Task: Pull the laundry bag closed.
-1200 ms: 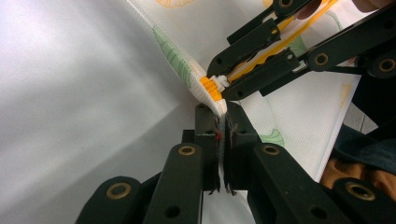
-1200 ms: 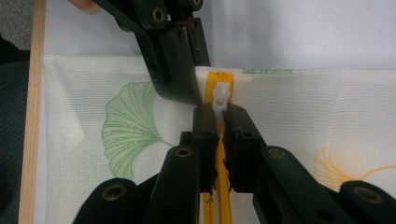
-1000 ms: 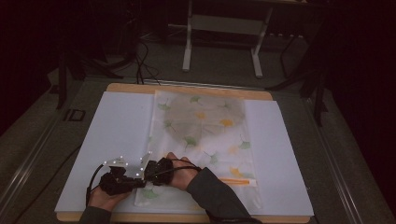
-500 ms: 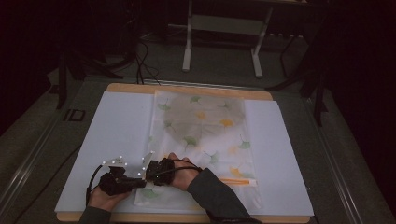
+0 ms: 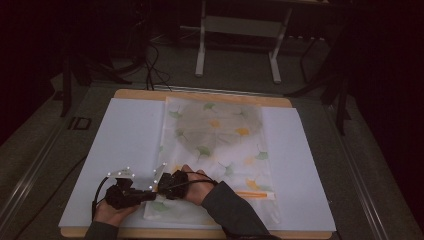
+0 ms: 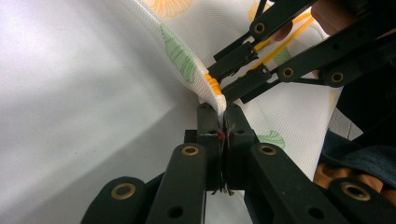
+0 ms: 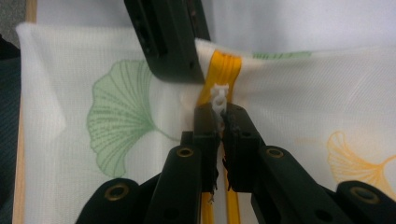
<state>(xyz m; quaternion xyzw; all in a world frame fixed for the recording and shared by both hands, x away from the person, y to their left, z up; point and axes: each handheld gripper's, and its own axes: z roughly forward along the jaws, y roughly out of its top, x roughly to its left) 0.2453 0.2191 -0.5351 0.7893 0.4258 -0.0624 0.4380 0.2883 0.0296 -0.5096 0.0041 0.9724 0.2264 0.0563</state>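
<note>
Here, little has changed over the last second: both hands stay huddled at the lower left of the high view, on the near left corner of a mesh laundry bag (image 5: 220, 150) printed with ginkgo leaves. The bag lies flat down the middle of a white sheet (image 5: 125, 145) covering the worktop (image 5: 200, 95), with a greyish rounded shape showing through its far half. That stillness suggests a grip being settled rather than a pull begun; the zipper appears still closed.

At the left, the left tool (image 6: 223, 122) is clamped on the bag's corner fabric, jaws pressed together just below the orange end of the zipper tape (image 6: 213, 85). The cloth rises in a small peak out of the jaws.

To its right, the right tool (image 7: 220, 117) is closed on the white zipper pull (image 7: 219, 99), which sits at the top of the orange tape. The left tool's black jaw crosses directly above it in the right gripper view, nearly touching.

That crowding is the main obstacle: the two tools sit almost against each other. Farther right along the bag's near edge, the orange zipper line (image 5: 252, 194) runs on, unobstructed. Beyond the worktop, a metal stand (image 5: 240, 45) and cables (image 5: 150, 65) sit in the dark.
</note>
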